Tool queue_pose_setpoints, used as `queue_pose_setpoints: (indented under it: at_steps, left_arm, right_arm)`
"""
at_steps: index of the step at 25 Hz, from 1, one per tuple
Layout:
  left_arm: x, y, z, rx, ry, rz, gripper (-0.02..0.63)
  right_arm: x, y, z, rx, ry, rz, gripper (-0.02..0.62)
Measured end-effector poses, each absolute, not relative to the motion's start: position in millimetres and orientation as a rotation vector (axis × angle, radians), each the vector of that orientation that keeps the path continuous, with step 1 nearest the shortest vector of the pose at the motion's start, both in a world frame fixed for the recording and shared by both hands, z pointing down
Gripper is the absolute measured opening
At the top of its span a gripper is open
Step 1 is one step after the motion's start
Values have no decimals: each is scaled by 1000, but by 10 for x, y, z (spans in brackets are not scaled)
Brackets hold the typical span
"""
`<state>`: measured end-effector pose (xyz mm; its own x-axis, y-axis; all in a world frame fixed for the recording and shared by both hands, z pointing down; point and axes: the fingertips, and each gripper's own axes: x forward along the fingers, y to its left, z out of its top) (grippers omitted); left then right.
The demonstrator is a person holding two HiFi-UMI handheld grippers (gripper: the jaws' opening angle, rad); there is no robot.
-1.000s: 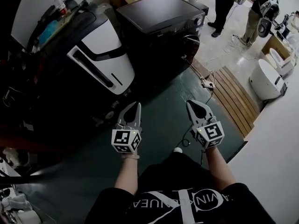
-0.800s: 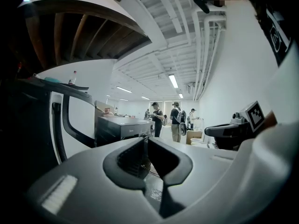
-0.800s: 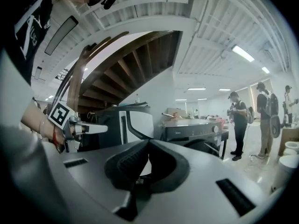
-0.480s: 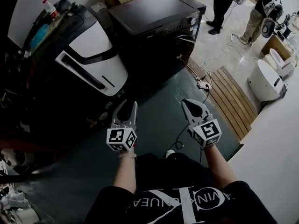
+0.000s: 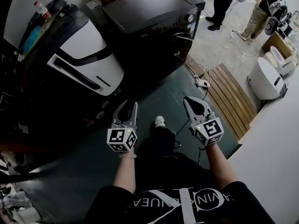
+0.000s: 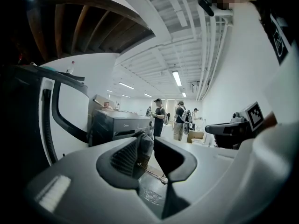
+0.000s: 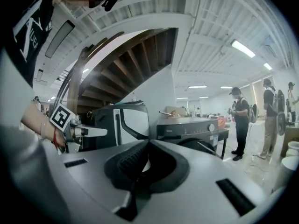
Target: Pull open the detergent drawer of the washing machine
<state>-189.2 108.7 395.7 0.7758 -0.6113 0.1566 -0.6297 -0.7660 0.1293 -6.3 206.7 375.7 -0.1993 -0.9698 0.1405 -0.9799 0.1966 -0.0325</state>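
While both grippers hover over the green floor [image 5: 172, 85], the left gripper [image 5: 131, 105] has its jaws partly apart with nothing between them. Right gripper [image 5: 188, 100]: jaws together, empty. Black washing machine [image 5: 149, 10] stands ahead, well apart from both. Its drawer cannot be made out.

The person is holding the left tongs [image 5: 132, 105] and the right tongs [image 5: 189, 101] over the green floor [image 5: 175, 87], well apart from the black washing machine [image 5: 149, 8].
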Motion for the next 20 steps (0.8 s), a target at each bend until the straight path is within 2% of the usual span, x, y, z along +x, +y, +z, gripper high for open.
queue_pose_setpoints:
  at_steps: [13,20]
  left_arm:
    - [-1051,236,4124,2764,-941,173,97]
    - [-824,-352,4111,2749,-965,182,97]
  right_arm:
    - [487,1199,3807,1872,-2396,186,12]
    - [649,563,3768,1841,-2390,201,12]
